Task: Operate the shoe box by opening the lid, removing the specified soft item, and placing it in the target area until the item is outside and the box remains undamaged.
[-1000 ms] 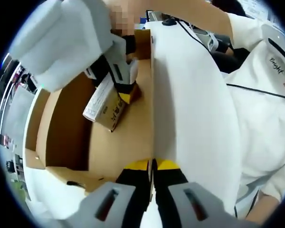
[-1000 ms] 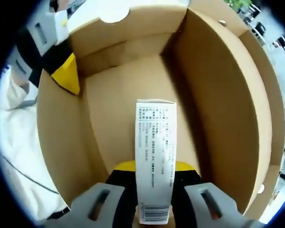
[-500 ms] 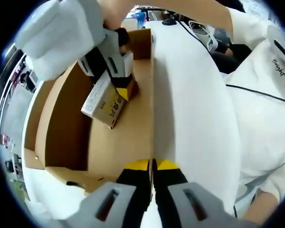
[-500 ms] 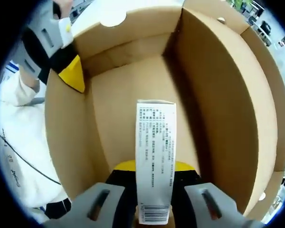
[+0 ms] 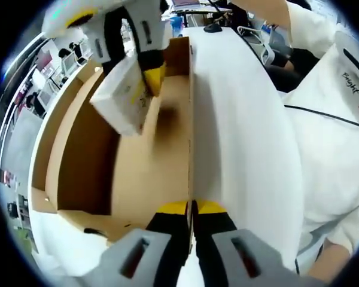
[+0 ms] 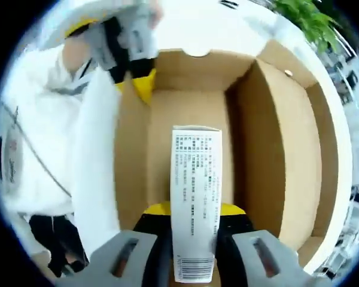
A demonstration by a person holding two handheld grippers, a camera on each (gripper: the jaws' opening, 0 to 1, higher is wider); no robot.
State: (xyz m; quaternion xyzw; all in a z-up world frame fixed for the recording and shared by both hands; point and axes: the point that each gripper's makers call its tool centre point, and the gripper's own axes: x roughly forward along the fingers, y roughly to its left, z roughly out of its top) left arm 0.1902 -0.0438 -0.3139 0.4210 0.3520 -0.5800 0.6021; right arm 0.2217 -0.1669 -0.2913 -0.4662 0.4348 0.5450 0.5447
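The open brown shoe box point(image 5: 137, 173) lies below me, its white lid point(image 5: 239, 137) standing upright. My left gripper point(image 5: 191, 209) is shut on the lid's edge. My right gripper point(image 6: 191, 210) is shut on a small white carton point(image 6: 194, 197) with printed text, held above the box floor point(image 6: 185, 113). In the left gripper view the right gripper point(image 5: 145, 72) hangs over the box's far end with the small carton point(image 5: 124, 95) tilted in its jaws. The left gripper point(image 6: 128, 57) shows at the lid's top in the right gripper view.
A person in white clothes point(image 5: 335, 137) stands close behind the lid. The white table point(image 5: 245, 66) runs on past the box, with a dark cable point(image 5: 233, 33) on it. A green plant point(image 6: 305, 21) stands beyond the box's far corner.
My right gripper has lifted the small carton up from the box floor to above the box walls. The left gripper still holds the lid in the same place.
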